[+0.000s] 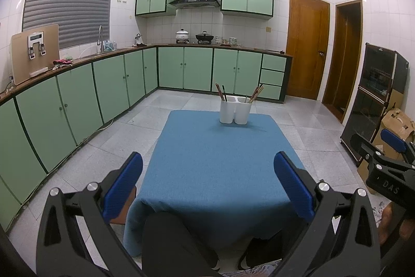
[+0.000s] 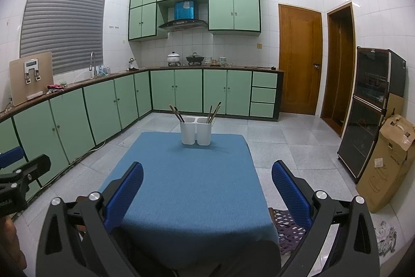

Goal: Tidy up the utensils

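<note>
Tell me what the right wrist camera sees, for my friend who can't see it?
Two joined white utensil holders with chopsticks stand at the far end of a blue-clothed table. The right gripper hangs open and empty over the near edge, green kitchen cabinets behind.

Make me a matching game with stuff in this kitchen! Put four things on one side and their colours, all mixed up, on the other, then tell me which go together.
Things:
1. tablecloth
2. utensil holder
3. closed door
4. cabinet doors

Colours:
A. brown wood
B. pale green
C. blue
D. white

Pairs: 1-C, 2-D, 3-A, 4-B
</note>
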Tool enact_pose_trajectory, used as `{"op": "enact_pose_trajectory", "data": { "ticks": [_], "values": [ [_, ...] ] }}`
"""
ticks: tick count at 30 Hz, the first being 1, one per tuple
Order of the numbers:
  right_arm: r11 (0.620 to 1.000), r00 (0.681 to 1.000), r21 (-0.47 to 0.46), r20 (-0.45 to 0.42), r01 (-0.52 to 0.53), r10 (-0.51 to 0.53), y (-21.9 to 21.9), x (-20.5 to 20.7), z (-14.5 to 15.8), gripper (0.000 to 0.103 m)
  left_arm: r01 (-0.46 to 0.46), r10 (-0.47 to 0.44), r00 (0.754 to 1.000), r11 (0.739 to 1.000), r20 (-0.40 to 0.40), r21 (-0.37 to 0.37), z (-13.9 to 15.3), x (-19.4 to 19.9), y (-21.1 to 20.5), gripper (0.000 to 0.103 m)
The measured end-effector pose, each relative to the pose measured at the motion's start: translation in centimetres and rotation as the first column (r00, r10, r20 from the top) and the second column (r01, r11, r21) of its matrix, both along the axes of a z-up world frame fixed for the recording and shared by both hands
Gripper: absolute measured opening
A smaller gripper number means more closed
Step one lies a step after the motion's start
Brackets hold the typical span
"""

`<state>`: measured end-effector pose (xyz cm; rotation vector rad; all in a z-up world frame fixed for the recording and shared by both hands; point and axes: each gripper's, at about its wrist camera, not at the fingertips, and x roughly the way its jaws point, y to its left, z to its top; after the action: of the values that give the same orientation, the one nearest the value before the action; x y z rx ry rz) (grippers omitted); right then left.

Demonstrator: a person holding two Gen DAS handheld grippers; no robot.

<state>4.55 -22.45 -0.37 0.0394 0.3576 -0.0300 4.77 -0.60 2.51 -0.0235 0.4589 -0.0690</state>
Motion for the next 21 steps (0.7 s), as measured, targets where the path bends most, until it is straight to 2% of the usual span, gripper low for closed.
{"op": "enact_pose_trajectory", "data": {
  "ticks": [21],
  "values": [
    [1.000, 1.000, -0.003, 0.003, 0.001, -0.001, -0.05, -0.15, -0.02, 0.097, -0.001, 0.001, 1.000, 1.000, 0.000, -0.001, 0.01, -0.09, -0.14, 0.098]
  ]
}}
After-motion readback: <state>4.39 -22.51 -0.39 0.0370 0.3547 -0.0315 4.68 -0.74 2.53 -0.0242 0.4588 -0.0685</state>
